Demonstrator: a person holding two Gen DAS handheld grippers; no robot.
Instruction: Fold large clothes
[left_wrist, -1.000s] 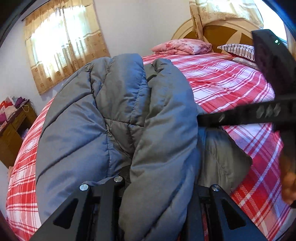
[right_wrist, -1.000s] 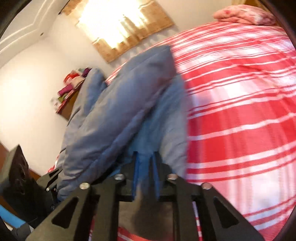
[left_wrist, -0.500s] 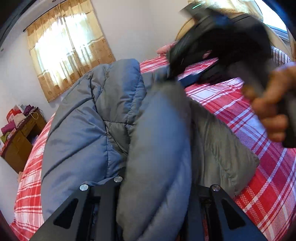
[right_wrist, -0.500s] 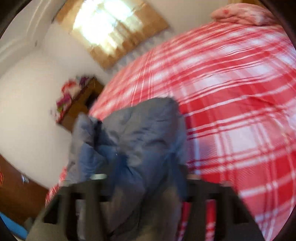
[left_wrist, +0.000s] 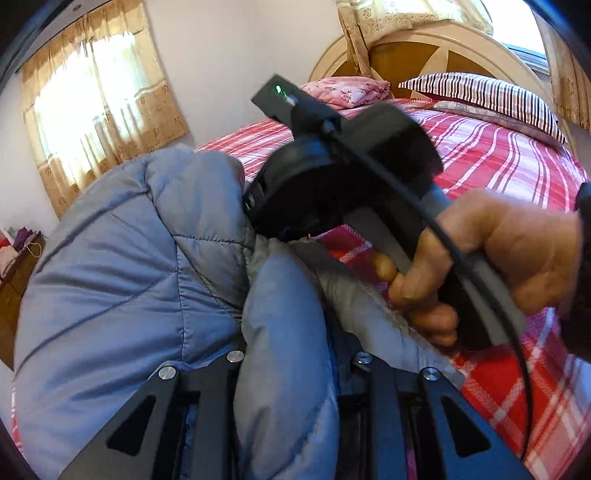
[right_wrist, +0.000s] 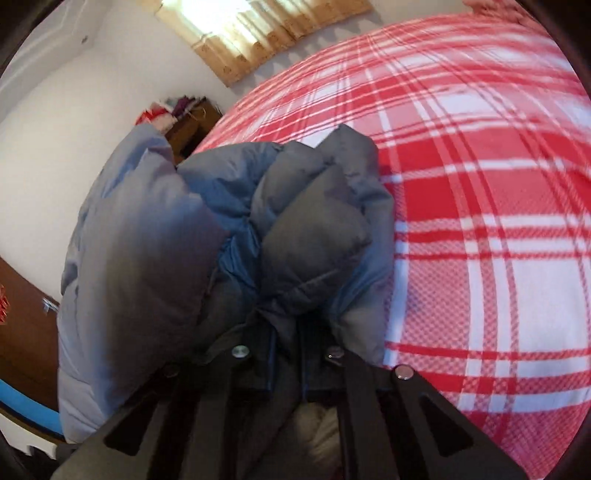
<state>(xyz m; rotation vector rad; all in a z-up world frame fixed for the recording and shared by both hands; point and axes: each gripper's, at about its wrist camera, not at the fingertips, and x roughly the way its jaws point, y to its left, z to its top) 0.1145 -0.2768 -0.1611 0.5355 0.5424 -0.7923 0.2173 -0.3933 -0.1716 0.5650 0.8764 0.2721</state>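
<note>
At the bottom centre of its own view, the left gripper (left_wrist: 291, 373) was clamped on a thick fold of the grey padded jacket (left_wrist: 122, 266), which bulged up across the left half of the frame. The right gripper (right_wrist: 286, 354) was closing on a bunched fold of the same jacket at lower centre. Beyond lay the red plaid bed (right_wrist: 480, 184), a hand (left_wrist: 491, 258), and pillows (left_wrist: 480, 96) at upper right.
</note>
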